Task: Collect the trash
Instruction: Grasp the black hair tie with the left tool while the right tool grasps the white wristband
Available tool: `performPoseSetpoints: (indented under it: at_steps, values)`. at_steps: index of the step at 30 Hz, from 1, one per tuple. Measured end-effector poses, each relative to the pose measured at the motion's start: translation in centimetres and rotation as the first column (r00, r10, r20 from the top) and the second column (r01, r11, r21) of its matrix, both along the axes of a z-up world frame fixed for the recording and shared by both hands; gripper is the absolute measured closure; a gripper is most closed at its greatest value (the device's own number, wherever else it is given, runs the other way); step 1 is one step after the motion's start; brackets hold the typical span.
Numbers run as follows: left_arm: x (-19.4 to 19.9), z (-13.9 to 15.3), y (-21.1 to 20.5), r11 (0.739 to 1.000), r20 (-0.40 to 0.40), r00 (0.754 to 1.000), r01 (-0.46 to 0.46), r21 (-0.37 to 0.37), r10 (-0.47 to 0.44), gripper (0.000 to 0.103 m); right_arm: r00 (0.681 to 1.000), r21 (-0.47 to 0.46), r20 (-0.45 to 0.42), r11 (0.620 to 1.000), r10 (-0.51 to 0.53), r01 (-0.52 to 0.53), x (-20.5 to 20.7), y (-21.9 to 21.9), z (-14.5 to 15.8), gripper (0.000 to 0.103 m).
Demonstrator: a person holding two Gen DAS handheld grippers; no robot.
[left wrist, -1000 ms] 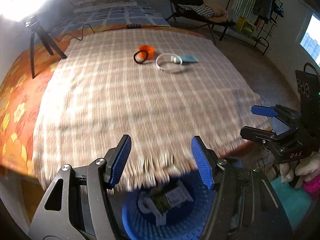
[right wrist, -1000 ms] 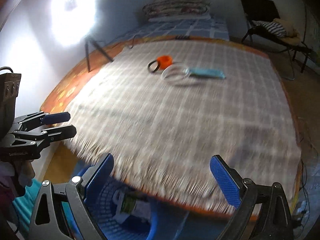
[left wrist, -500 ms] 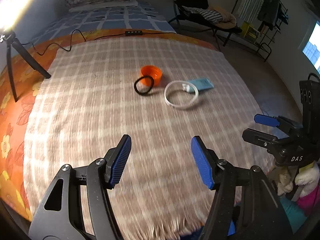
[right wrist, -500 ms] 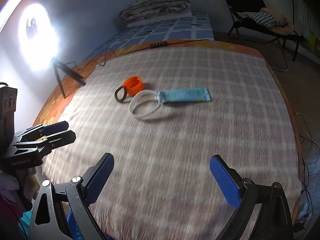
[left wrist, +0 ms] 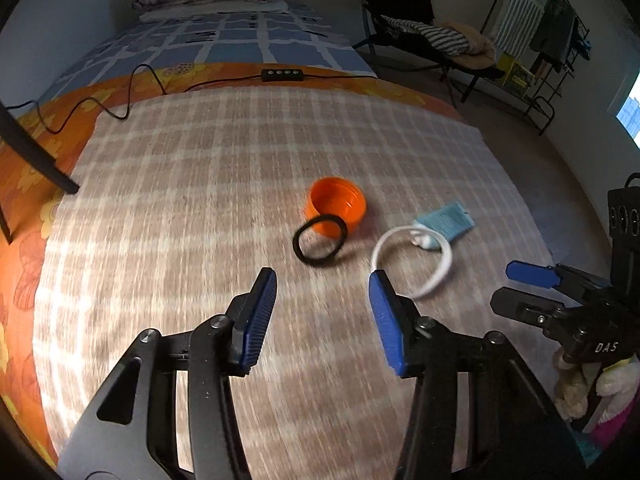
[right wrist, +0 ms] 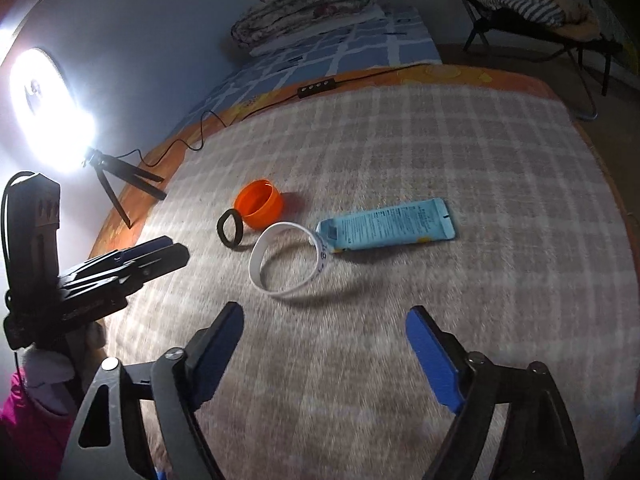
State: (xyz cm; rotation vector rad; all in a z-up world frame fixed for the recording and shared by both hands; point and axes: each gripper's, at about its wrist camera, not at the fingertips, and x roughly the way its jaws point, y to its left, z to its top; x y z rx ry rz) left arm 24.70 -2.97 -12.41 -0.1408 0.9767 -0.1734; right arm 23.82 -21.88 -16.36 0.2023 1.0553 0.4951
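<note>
four trash items lie clustered mid-bed (right wrist: 440, 152): one orange cap (right wrist: 259, 203), one black band (right wrist: 230, 228), one white ring (right wrist: 289, 258), one blue tube (right wrist: 390, 224). my left gripper (left wrist: 322, 316) and right gripper (right wrist: 324, 354) hover empty, fingers spread.

A bed (left wrist: 224, 168) with a checked blanket fills the room. A ring light (right wrist: 44, 108) shines at the wall. A folding chair (left wrist: 416, 28) and a window (left wrist: 630, 116) are behind.
</note>
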Motion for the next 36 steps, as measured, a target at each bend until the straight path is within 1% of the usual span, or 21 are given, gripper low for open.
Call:
performPoseSetpoints:
  at_steps: [3, 4, 5, 6, 13, 14, 15, 16, 19, 21, 22, 23, 25, 27, 29, 33, 36]
  values:
    - [1.2, -0.8, -0.2, 1.0, -0.004, 1.0, 0.007, 0.016, -0.007, 0.054, 0.999, 0.022, -0.032, 1.0, -0.007, 0.007, 1.0, 0.0, -0.9, 0.025]
    - [1.6, -1.0, -0.2, 1.0, -0.007, 1.0, 0.007, 0.023, -0.007, 0.056, 0.999, 0.03, -0.041, 1.0, -0.008, 0.009, 1.3, 0.0, -1.2, 0.026]
    - [1.9, -1.3, -0.1, 1.0, -0.011, 1.0, 0.009, 0.024, -0.008, 0.061, 0.999, 0.041, -0.053, 0.999, -0.01, 0.012, 1.7, 0.0, -1.5, 0.029]
    - [2.2, -1.5, -0.1, 1.0, -0.017, 1.0, 0.011, 0.022, -0.011, 0.062, 0.998, 0.049, -0.062, 0.999, -0.011, 0.014, 1.9, -0.1, -1.8, 0.031]
    - [4.1, -2.9, 0.0, 0.999, -0.028, 1.0, 0.009, 0.033, -0.008, 0.062, 0.995, 0.092, -0.096, 0.996, -0.003, 0.012, 3.2, 0.1, -2.8, 0.039]
    - [4.4, -3.0, 0.0, 0.999, -0.029, 1.0, 0.009, 0.033, -0.008, 0.063, 0.995, 0.095, -0.098, 0.995, -0.002, 0.011, 3.3, 0.2, -2.9, 0.042]
    - [4.6, -3.2, 0.0, 0.999, -0.031, 0.999, 0.012, 0.031, -0.011, 0.069, 0.995, 0.096, -0.101, 0.995, 0.001, 0.009, 3.5, 0.4, -3.0, 0.044]
    - [4.8, -3.3, 0.0, 0.999, -0.035, 0.999, 0.015, 0.029, -0.014, 0.072, 0.995, 0.097, -0.101, 0.995, 0.003, 0.007, 3.6, 0.5, -3.0, 0.045]
    - [5.2, -3.8, -0.5, 0.999, -0.041, 0.999, 0.025, 0.034, -0.024, 0.075, 0.995, 0.096, -0.099, 0.995, 0.004, 0.006, 4.0, 1.0, -3.1, 0.051]
    - [5.5, -4.0, -0.8, 0.999, -0.045, 0.999, 0.03, 0.04, -0.029, 0.088, 0.995, 0.094, -0.099, 0.996, -0.001, 0.01, 4.2, 1.3, -3.2, 0.06]
    - [5.5, -4.1, -0.9, 0.999, -0.045, 0.999, 0.03, 0.045, -0.028, 0.091, 0.995, 0.097, -0.102, 0.995, -0.003, 0.013, 4.4, 1.5, -3.3, 0.063]
    - [5.6, -4.2, -1.0, 0.998, -0.045, 0.999, 0.029, 0.049, -0.026, 0.094, 0.995, 0.102, -0.105, 0.995, -0.005, 0.016, 4.5, 1.6, -3.4, 0.067]
    - [5.5, -4.2, -1.3, 0.998, -0.04, 0.999, 0.028, 0.06, -0.026, 0.094, 0.994, 0.095, -0.108, 0.995, -0.013, 0.023, 4.6, 1.9, -3.5, 0.072]
    - [5.5, -4.2, -1.3, 0.998, -0.036, 0.999, 0.029, 0.062, -0.027, 0.097, 0.994, 0.09, -0.106, 0.996, -0.019, 0.029, 4.7, 2.1, -3.4, 0.082]
    - [5.4, -4.1, -1.2, 0.998, -0.03, 0.999, 0.027, 0.059, -0.025, 0.097, 0.994, 0.093, -0.11, 0.995, -0.018, 0.028, 4.6, 2.1, -3.5, 0.086]
    - [4.6, -3.6, -1.1, 0.998, -0.015, 1.0, 0.027, 0.057, -0.026, 0.098, 0.994, 0.107, -0.105, 0.994, -0.023, 0.034, 4.3, 1.8, -3.2, 0.093]
    - [3.8, -3.1, -1.0, 0.998, -0.004, 1.0, 0.028, 0.061, -0.028, 0.098, 0.996, 0.108, -0.085, 0.993, -0.03, 0.039, 3.9, 1.3, -2.6, 0.094]
